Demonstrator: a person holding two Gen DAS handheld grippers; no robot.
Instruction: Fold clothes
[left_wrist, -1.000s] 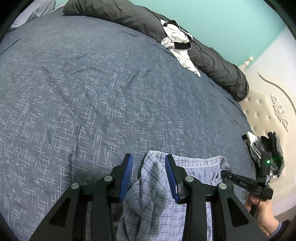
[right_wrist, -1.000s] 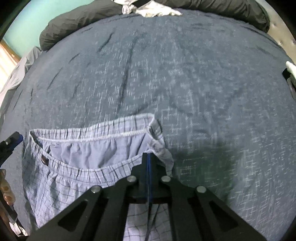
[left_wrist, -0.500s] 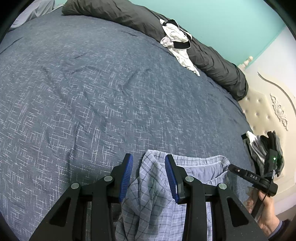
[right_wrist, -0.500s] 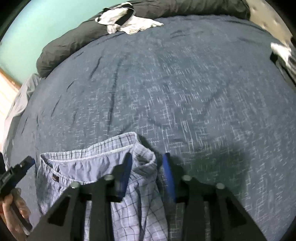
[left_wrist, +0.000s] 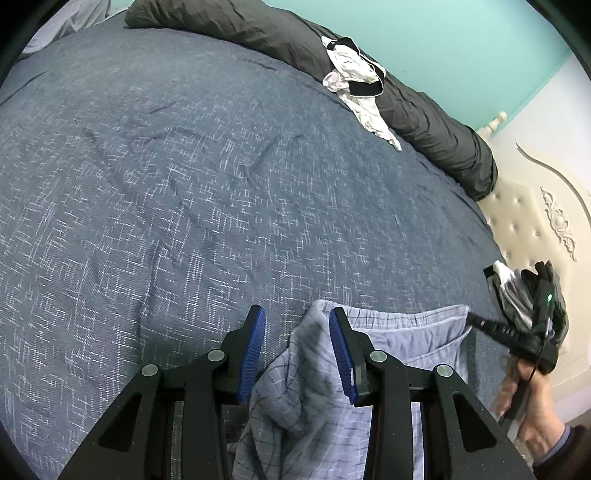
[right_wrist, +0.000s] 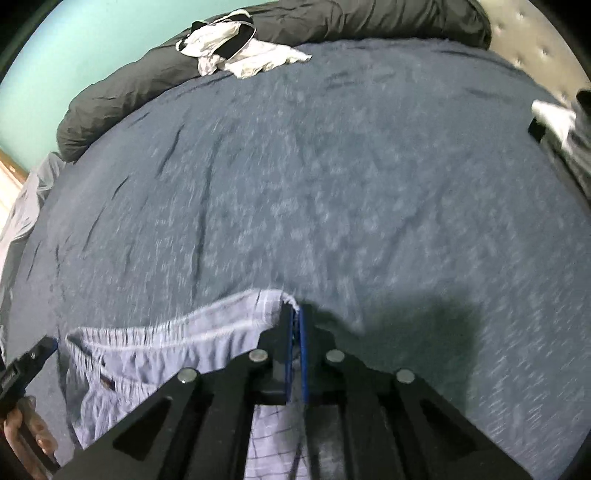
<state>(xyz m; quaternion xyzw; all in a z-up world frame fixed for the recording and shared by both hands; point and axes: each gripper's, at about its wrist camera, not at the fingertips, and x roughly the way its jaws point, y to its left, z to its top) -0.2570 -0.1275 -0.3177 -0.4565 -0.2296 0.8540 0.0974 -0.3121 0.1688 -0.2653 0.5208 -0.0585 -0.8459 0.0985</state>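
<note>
the checked shorts (left_wrist: 314, 398) are thin, soft woven cloth, matt, with a gathered elastic waistband, and the bedspread (left_wrist: 184, 184) under them is a coarser flecked weave, also matt. the left gripper (left_wrist: 297, 350) has matt black plastic arms, ribbed blue pads (left_wrist: 255, 347) and small shiny metal screws. far off, the dark duvet (left_wrist: 436, 122) is crinkled smooth cloth, and the headboard (left_wrist: 524, 221) is buttoned cream padding with a slight sheen.

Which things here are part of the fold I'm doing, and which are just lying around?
In the job: light blue checked cotton shorts; left gripper; right gripper.

Lying about: crumpled white and black garment; rolled dark grey duvet; grey and white clothes pile.
</note>
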